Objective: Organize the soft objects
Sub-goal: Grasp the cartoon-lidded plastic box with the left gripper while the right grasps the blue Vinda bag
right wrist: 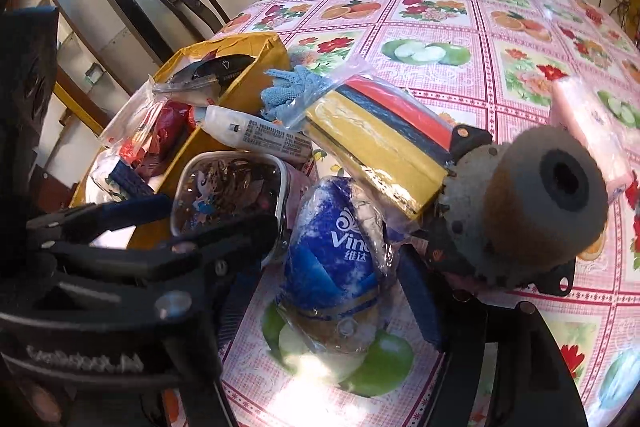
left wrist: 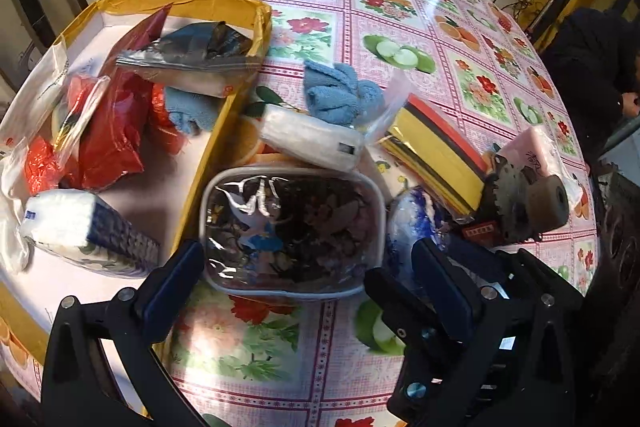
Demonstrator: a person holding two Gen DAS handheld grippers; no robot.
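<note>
My left gripper [left wrist: 308, 275] stands wide open, its pads either side of the clear zip pouch [left wrist: 294, 231] that lies on the fruit-print tablecloth [left wrist: 400, 39] just beside the yellow box [left wrist: 224, 131]. My right gripper [right wrist: 332, 267] is spread too, its fingers flanking the blue Vinda tissue pack [right wrist: 336, 247], which sits near the pouch, partly under the bagged stack of yellow, black and red cloths [right wrist: 384, 131]. I cannot tell whether the pads are touching the wrap. I judge the tissue pack to be light and squashy, with a slick, crinkly film that could slide out of a shallow pinch, so I would take it across its middle, where the paper is fullest. The pouch looks floppy, glossy and stuffed; its stiffer rim seems the safest hold.
</note>
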